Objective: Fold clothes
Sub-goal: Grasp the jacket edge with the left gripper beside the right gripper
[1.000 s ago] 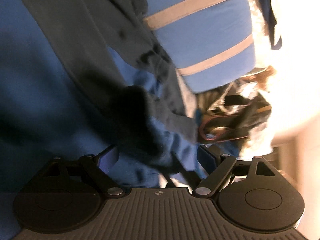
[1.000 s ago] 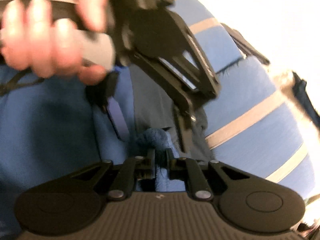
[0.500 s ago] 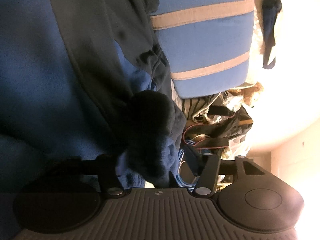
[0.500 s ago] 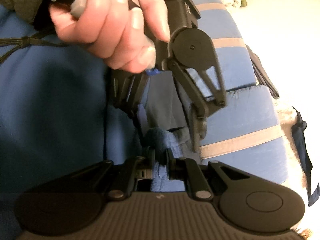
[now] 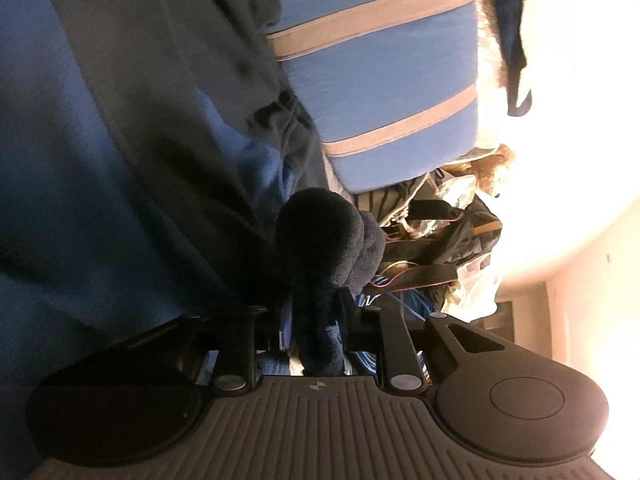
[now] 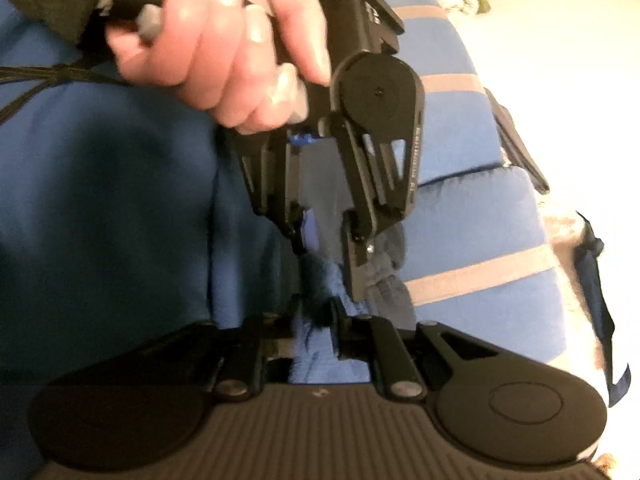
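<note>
— Blue fleece garment [image 5: 80, 208] across most of both views, grey panel [image 5: 160, 100] running through it. Bunched dark fold [image 5: 328, 236] pinched between left gripper [image 5: 316, 320] fingers, pressed close on the fabric.
— Right side?
— Right gripper [image 6: 316, 320] clamped on a small tuft of the same fleece [image 6: 316, 276], fingers nearly together. Left gripper [image 6: 320, 256] also seen from there, held in a hand [image 6: 224, 52], tips just above that tuft.
— Contact point clear?
— No. Left fingertips buried under the fold, pads hidden. Motion blur on the hand.
— Garment edges?
— Cut off by frame on the left and top. Cannot tell sleeve from hem.
— Background?
— Blue cushion with tan stripes [image 5: 380, 80] beside the garment. Dark bag and cluttered items [image 5: 448, 232] beyond, mostly washed out by glare.
</note>
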Available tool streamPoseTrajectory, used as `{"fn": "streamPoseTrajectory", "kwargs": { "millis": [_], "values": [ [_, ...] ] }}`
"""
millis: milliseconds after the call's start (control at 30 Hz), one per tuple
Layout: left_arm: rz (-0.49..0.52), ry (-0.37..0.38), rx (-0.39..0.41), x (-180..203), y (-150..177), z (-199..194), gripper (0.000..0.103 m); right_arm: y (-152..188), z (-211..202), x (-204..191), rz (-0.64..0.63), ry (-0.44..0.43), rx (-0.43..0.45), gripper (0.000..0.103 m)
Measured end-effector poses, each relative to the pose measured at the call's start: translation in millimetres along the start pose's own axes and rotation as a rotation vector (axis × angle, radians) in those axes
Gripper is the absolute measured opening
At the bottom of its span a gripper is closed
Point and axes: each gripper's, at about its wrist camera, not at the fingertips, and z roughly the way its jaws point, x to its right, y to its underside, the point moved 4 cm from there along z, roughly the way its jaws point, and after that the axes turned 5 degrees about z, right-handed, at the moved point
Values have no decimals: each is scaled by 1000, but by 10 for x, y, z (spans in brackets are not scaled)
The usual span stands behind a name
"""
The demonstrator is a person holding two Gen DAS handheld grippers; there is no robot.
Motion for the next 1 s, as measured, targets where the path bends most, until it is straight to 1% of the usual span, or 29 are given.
{"fn": "streamPoseTrajectory", "kwargs": {
  "millis": [33,67,133,167,200,233,267,300,333,400,467,533,567,667,700,733,800,833,900,933,1000],
  "values": [
    [9,2,3,14,4,-2,20,-15,1,18,20,6,-1,42],
    [17,5,6,28,8,-5,20,-34,12,32,36,6,-1,42],
    [34,9,12,57,16,-9,19,-73,36,58,65,5,-3,42],
    [41,11,16,68,18,-13,19,-86,56,62,66,11,-4,39],
    [42,9,24,67,13,-26,19,-92,71,57,58,20,-4,39],
    [40,8,33,65,7,-39,19,-98,87,52,49,26,-5,23],
    [31,13,38,59,-2,-50,20,-106,93,53,46,32,-1,16],
    [20,19,38,56,-13,-48,21,-115,96,54,45,39,4,14],
    [9,24,37,52,-23,-47,25,-119,92,54,40,49,12,13],
    [-15,39,29,36,-35,-31,42,-118,93,76,35,62,22,13],
    [-40,55,13,12,-39,-4,53,-117,79,97,40,66,31,13],
    [-56,47,-11,-13,-23,32,53,-120,58,108,39,72,40,13],
    [-56,49,-10,-17,-17,35,53,-125,44,107,37,69,44,13],
    [-56,44,-11,-32,0,38,51,-140,25,64,1,56,54,13],
    [-56,37,-12,-40,5,36,49,-142,24,36,-14,51,53,13],
    [-55,31,-13,-48,10,34,45,-144,23,7,-29,47,52,13],
    [-55,19,-15,-63,21,30,23,-147,21,-52,-60,38,49,13],
    [-56,23,-14,-64,28,27,20,-146,25,-64,-63,34,47,13],
    [-45,23,-6,-54,40,10,17,-146,34,-71,-57,36,40,17],
    [-42,26,-3,-46,44,3,17,-151,34,-77,-52,45,38,34],
    [-40,31,3,-32,46,-18,16,-131,-11,-86,-28,53,16,43]
  ]
}}
